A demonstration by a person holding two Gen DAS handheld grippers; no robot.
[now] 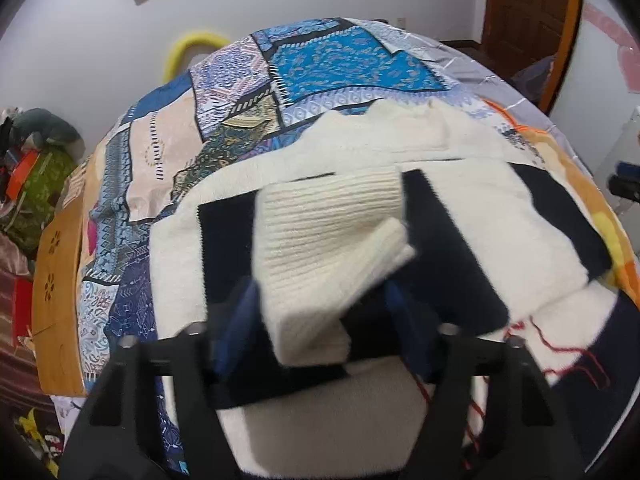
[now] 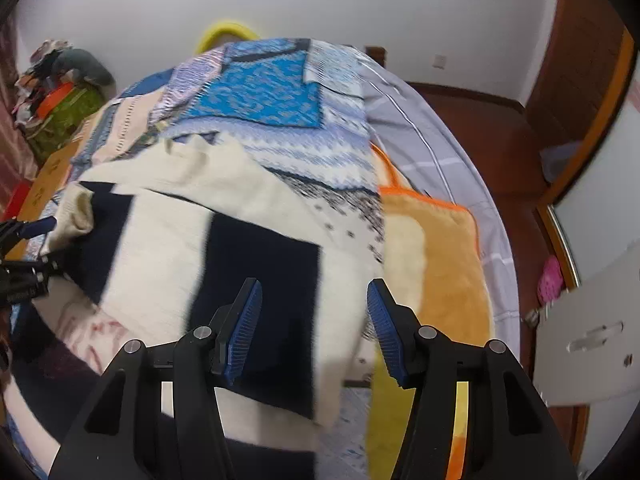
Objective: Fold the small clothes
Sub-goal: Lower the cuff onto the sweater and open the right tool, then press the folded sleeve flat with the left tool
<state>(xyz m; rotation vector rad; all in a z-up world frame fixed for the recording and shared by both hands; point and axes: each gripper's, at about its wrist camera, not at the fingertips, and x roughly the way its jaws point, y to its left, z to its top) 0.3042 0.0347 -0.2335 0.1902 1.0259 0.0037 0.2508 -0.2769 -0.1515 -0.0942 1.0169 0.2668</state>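
Only left tool (image 1: 320, 316) view shows ribbed cuff (image 1: 328, 236).

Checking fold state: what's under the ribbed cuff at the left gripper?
The ribbed cuff lies over the sweater body, across its navy stripes. Beneath the sweater is the patterned bedspread; the part directly under it is hidden.

A home bedroom — patchwork bedspread (image 1: 320, 64), wooden door (image 1: 524, 4).
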